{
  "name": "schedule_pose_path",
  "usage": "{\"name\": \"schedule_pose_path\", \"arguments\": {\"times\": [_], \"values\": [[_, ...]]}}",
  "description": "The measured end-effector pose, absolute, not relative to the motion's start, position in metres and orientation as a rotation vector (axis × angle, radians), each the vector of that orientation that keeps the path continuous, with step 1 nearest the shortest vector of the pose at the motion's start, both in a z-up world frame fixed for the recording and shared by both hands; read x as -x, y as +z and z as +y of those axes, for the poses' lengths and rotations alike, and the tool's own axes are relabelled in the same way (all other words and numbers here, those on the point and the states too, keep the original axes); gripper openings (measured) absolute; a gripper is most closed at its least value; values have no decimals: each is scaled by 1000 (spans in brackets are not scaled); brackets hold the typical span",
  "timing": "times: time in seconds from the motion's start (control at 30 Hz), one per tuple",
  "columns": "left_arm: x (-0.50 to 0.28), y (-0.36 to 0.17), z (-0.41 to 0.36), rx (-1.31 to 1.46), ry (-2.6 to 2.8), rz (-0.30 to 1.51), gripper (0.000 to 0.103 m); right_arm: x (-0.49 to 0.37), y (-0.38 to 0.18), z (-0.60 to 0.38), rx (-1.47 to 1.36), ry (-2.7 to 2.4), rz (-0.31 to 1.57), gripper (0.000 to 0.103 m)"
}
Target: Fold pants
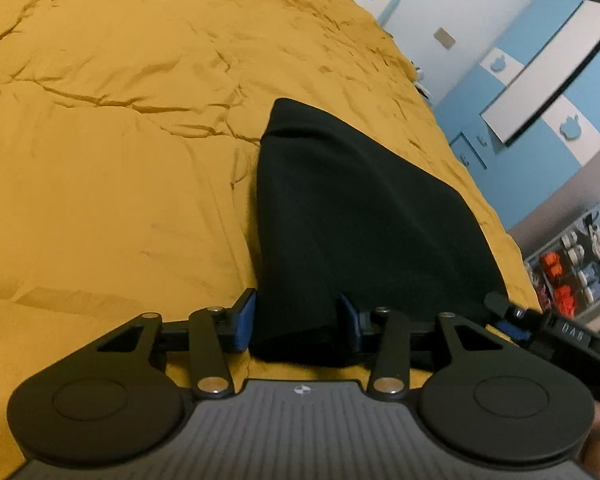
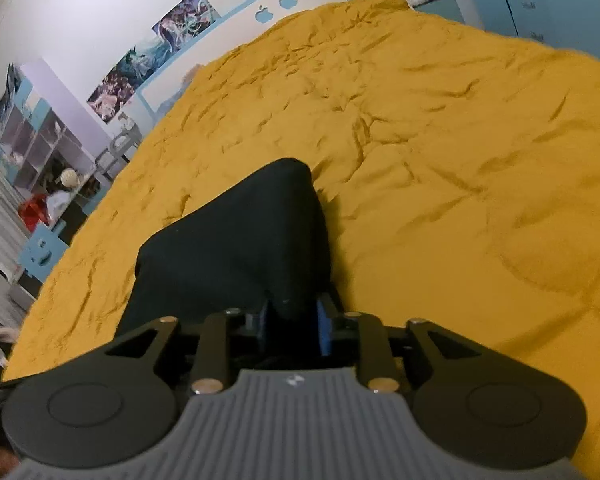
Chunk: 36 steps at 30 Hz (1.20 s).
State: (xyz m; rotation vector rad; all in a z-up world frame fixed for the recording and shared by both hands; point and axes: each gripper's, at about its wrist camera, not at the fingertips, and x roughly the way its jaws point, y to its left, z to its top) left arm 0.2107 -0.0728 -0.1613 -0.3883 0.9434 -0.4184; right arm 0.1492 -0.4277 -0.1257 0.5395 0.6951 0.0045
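1. Currently I'm working both corners of the near edge of the black pants point(image 1: 356, 216), which are lying folded on the yellow bedspread point(image 1: 120, 140), close to its near edge.
2. Left gripper point(image 1: 298, 322) is straddling the near left corner. The left pad is sitting just outside the cloth edge and the right pad is resting over the cloth. I'm reading a gap, so jaws parted and not clamping.
3. Right gripper point(image 2: 292, 326) is taking the other near corner. A bunched fold is sitting between its blue pads, and they're looking pressed against it, so I'm calling that a grip on the pants.
4. Reason for the two-corner hold, I judge: lifting the near edge evenly for the next fold, away from me.
5. Risk: left side is slipping out unless it's closing first.
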Motion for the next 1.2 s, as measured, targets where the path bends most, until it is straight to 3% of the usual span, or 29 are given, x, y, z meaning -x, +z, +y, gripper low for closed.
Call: {"name": "schedule_pose_path", "arguments": {"times": [0.03, 0.1, 0.17, 0.23, 0.73, 1.2], "values": [[-212, -160, -70, 394, -426, 950, 50, -152, -122, -428, -503, -14, 693, 56], [-212, -155, -60, 439, -423, 933, 53, -156, -117, -430, -500, -2, 689, 56], [-213, -148, -51, 486, -381, 882, 66, -157, -114, -436, -545, 21, 681, 56], [-220, -142, -43, 522, -359, 871, 72, -161, -112, -441, -597, 41, 673, 58], [-277, -153, -47, 567, -421, 992, 77, -220, -139, -448, -693, 118, 820, 62], [-315, -198, -65, 685, -487, 1105, 80, -261, -179, -463, -836, 247, 924, 75]]}}
